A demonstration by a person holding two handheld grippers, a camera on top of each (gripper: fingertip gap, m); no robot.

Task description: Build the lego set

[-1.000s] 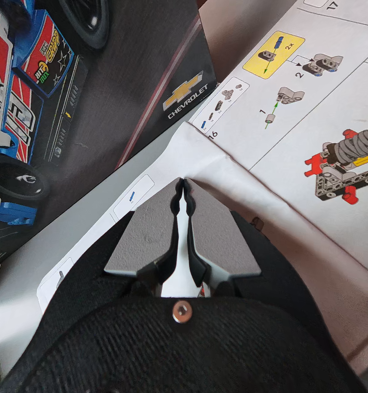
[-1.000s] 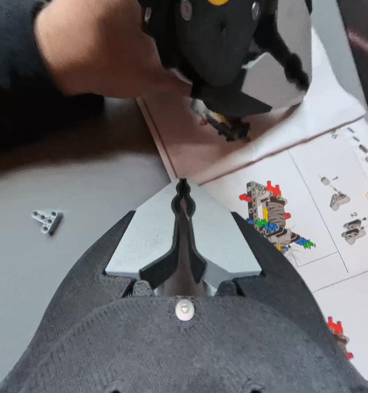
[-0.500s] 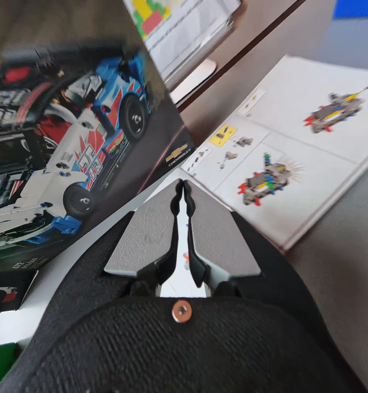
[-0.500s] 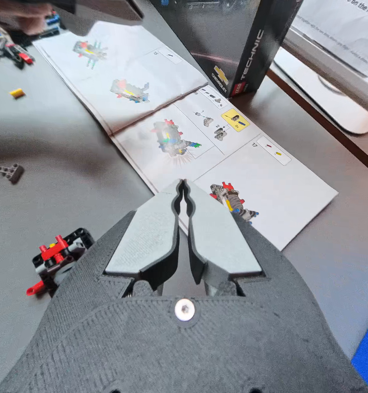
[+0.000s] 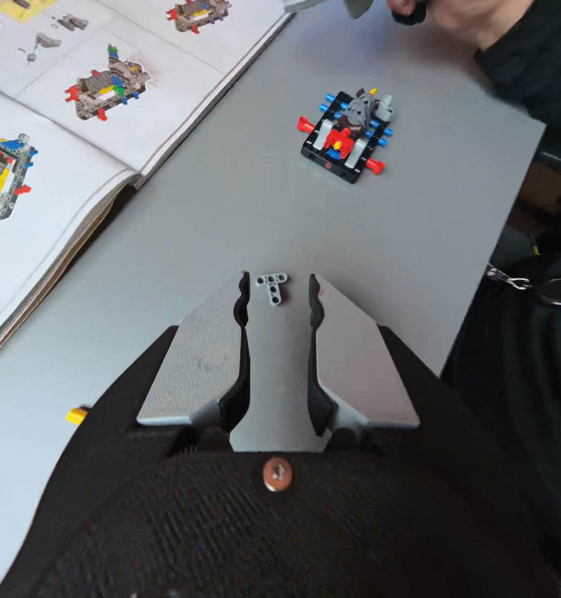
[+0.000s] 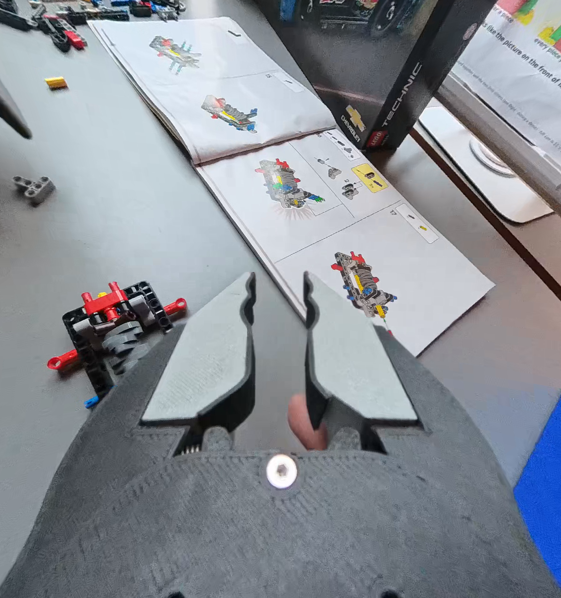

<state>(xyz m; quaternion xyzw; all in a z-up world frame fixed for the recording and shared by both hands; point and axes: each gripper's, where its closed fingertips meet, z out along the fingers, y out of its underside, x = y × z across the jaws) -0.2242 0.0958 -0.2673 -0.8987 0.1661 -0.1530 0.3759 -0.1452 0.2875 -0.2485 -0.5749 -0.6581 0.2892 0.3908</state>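
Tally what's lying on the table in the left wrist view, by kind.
open instruction booklet: 1
part-built assembly: 1
grey T-shaped piece: 1
yellow piece: 1, partly hidden by the gripper body
Total: 4

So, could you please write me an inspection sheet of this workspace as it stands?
Surface: grey table, matte.
Job's things: partly built model on the table; grey T-shaped piece lying flat ahead of the left gripper's tips; open instruction booklet; set box standing behind it.
Clutter: loose parts pile at the far edge; yellow piece apart.
Grippers: left gripper open, empty; right gripper open, empty.
Cables: nothing seen.
Surroundings: monitor base; blue patch.
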